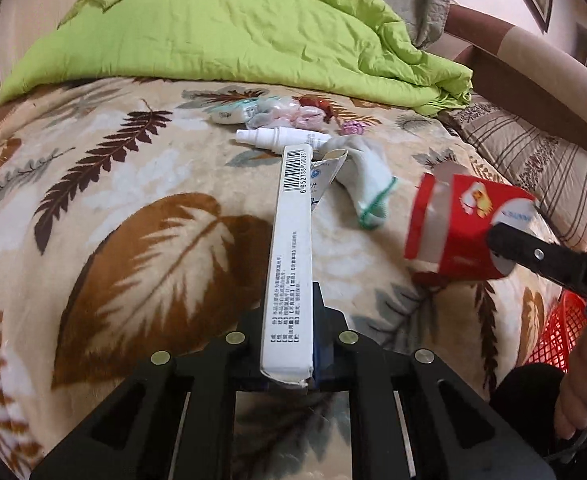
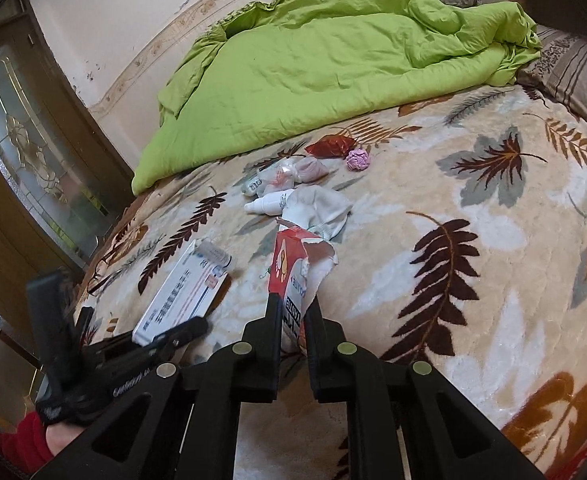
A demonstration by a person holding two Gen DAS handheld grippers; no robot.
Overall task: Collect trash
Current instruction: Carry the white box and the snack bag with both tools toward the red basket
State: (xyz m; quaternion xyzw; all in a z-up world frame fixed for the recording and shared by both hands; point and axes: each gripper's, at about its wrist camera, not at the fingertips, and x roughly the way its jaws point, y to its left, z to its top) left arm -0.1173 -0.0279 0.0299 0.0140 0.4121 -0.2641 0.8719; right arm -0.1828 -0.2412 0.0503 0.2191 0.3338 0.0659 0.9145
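Observation:
My left gripper is shut on a long white box with a barcode, held lengthwise above the leaf-patterned blanket. In the right wrist view that white box sits in the left gripper at the lower left. My right gripper is shut on a torn red carton; from the left wrist view the red carton hangs at the right. Further up the bed lie a white dropper bottle, a white sock, clear plastic wrappers, a pink paper ball and a red wrapper.
A crumpled green quilt covers the far part of the bed, with striped pillows to its right. A red mesh basket shows at the bed's edge by a hand. A glass-panelled door stands left of the bed.

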